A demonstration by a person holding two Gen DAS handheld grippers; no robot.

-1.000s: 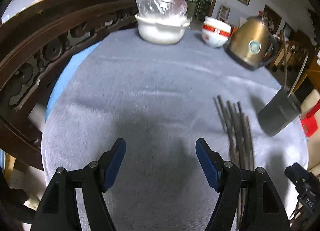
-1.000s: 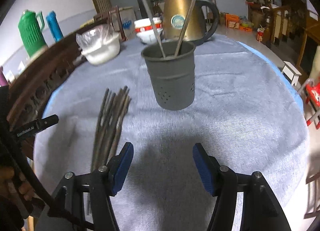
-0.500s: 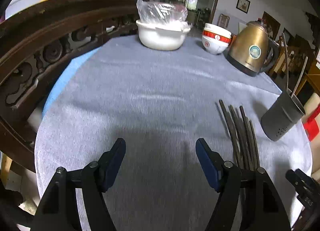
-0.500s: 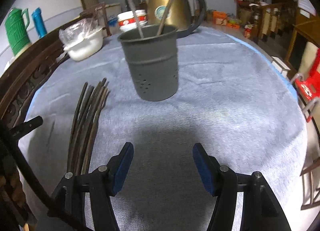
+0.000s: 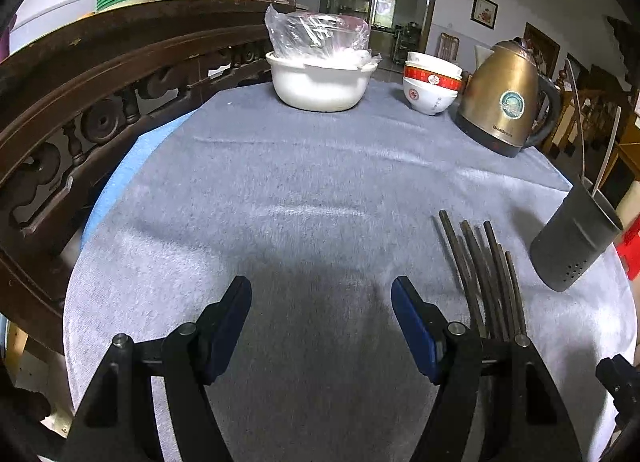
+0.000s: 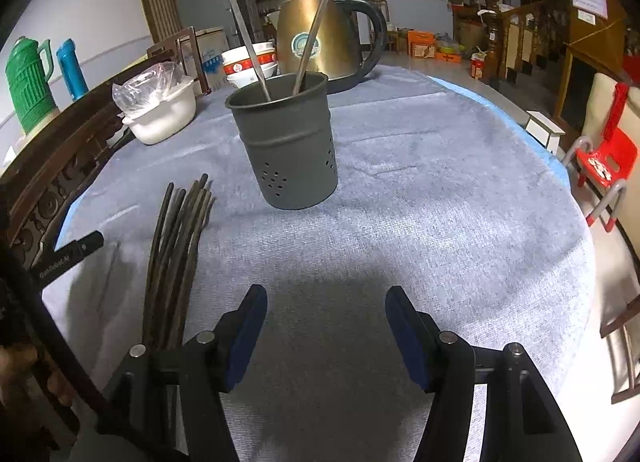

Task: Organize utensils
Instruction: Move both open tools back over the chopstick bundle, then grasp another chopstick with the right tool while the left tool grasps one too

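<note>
Several dark chopsticks (image 5: 484,278) lie in a bundle on the grey cloth, right of my left gripper (image 5: 321,304), which is open and empty above the cloth. In the right wrist view the chopsticks (image 6: 176,246) lie left of my right gripper (image 6: 326,308), also open and empty. A dark grey perforated utensil cup (image 6: 288,149) stands upright ahead of the right gripper with two light sticks (image 6: 310,29) in it. The cup also shows at the right of the left wrist view (image 5: 572,238).
A round table with a grey cloth (image 5: 304,189). At the back stand a white bowl with a plastic bag (image 5: 320,77), stacked red-and-white bowls (image 5: 430,85) and a brass kettle (image 5: 504,101). A carved wooden chair back (image 5: 80,101) curves along the left edge.
Both grippers pulled back and rose slightly; the views steadied. The cup and chopsticks sit in the same place on the cloth. Both grippers stayed open.
</note>
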